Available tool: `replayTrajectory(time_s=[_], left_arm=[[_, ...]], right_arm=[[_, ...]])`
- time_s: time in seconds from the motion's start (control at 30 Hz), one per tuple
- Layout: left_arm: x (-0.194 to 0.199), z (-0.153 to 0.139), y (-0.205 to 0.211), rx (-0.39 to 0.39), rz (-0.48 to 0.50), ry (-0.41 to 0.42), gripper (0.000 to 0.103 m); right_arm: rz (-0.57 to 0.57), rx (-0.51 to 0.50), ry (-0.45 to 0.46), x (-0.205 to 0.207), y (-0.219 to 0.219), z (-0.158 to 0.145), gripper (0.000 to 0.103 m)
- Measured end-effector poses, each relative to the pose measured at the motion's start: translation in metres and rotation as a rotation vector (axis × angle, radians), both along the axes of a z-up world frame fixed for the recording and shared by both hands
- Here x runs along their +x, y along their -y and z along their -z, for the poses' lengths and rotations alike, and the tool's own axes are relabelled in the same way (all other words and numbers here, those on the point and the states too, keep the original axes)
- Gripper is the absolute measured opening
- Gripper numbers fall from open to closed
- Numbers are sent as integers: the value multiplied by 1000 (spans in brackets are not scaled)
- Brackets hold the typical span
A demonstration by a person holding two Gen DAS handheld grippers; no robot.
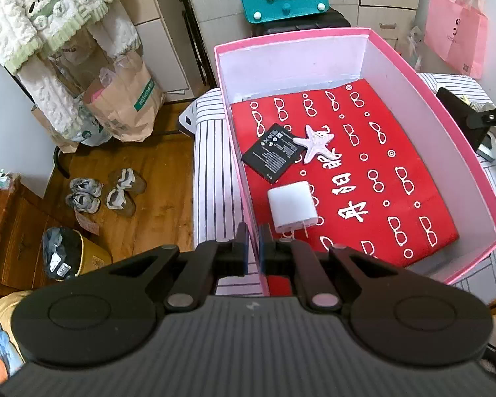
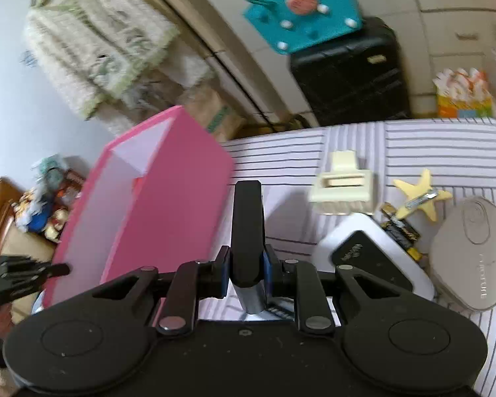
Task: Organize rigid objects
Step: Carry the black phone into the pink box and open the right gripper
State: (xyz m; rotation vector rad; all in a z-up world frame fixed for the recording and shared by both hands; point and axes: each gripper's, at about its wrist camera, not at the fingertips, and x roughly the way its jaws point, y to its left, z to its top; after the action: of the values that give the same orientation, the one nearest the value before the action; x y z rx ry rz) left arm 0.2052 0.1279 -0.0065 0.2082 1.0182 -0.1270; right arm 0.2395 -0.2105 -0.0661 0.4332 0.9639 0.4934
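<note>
Now the right gripper (image 2: 247, 269), jaws clamped on a black bar-shaped object (image 2: 247, 231) above the striped bed (image 2: 281, 155), must carry it into the pink box (image 1: 396, 76), whose near wall the left gripper (image 1: 253, 248) pinches.

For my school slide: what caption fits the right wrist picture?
Right gripper lifts a black bar beside the pink box.

The striped bed (image 2: 413, 145) carries the pink box (image 2: 168, 198) at left. At right lie a cream clip (image 2: 342, 185), yellow starfish (image 2: 420, 195), batteries (image 2: 400, 228) and a grey case (image 2: 473, 251).
</note>
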Motion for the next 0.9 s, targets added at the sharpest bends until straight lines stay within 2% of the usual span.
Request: replayTrajectory(time_s=[0.07,0.3,0.77,0.9], left_arm=[[-1,-1,-1,-5,0,-3,6],[-5,-2,-2,-4,15,-18,6],[-9,-2,-2,6,56,0,6],[-8,-3,-3,-2,61,-3,6]], right_arm=[[-10,29,6,-5,2,-2,24],[-8,12,14,-21,5,-13,24],[-57,-9,186,-49,-23,-82,24],[-21,-43,261,-54,-34,-100,24]])
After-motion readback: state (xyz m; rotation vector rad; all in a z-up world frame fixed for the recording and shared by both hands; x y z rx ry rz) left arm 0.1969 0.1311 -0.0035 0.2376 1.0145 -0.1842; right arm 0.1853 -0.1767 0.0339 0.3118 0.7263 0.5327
